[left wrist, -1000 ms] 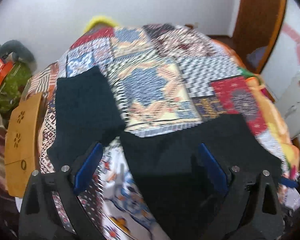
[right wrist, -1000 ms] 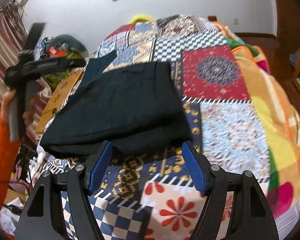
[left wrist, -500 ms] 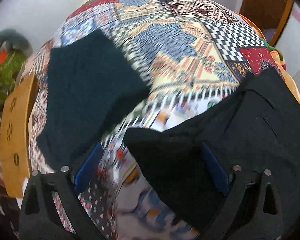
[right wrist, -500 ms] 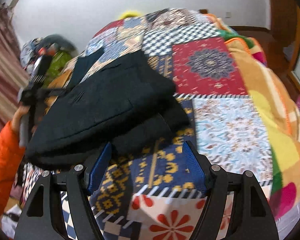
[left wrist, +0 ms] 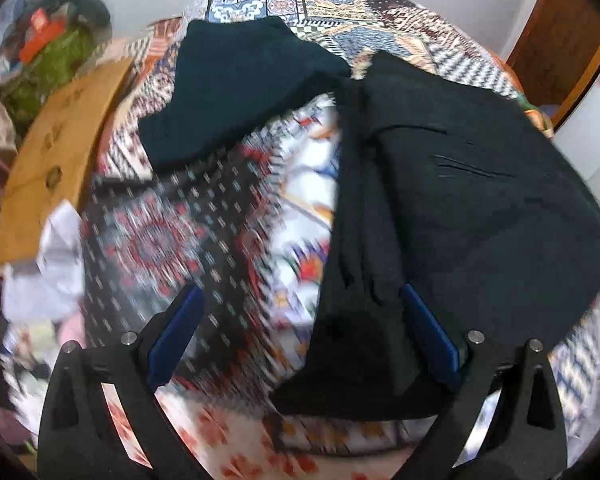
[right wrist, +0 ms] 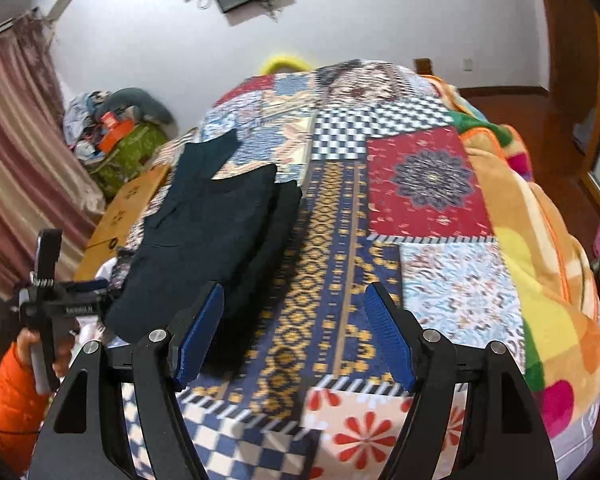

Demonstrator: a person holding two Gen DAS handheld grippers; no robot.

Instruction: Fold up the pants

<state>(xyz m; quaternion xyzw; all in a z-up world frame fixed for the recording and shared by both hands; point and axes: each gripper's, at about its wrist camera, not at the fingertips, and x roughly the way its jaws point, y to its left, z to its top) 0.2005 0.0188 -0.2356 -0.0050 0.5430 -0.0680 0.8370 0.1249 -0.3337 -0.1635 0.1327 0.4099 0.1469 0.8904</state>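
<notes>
Pants (right wrist: 216, 240) lie folded into a thick dark stack near the left edge of the bed (right wrist: 432, 184), on its patchwork blanket, a second dark folded garment (left wrist: 240, 88) just beyond them. The cloth is black, with a pocket slit showing on top and layered edges stepped at the right side. The left tool (left wrist: 300, 332) hangs over the stack's near corner, open, nothing clamped. The right tool (right wrist: 294, 330) hovers open and empty, right of the pants. To finish well, I judge, square the uneven edges and press the stack flat.
</notes>
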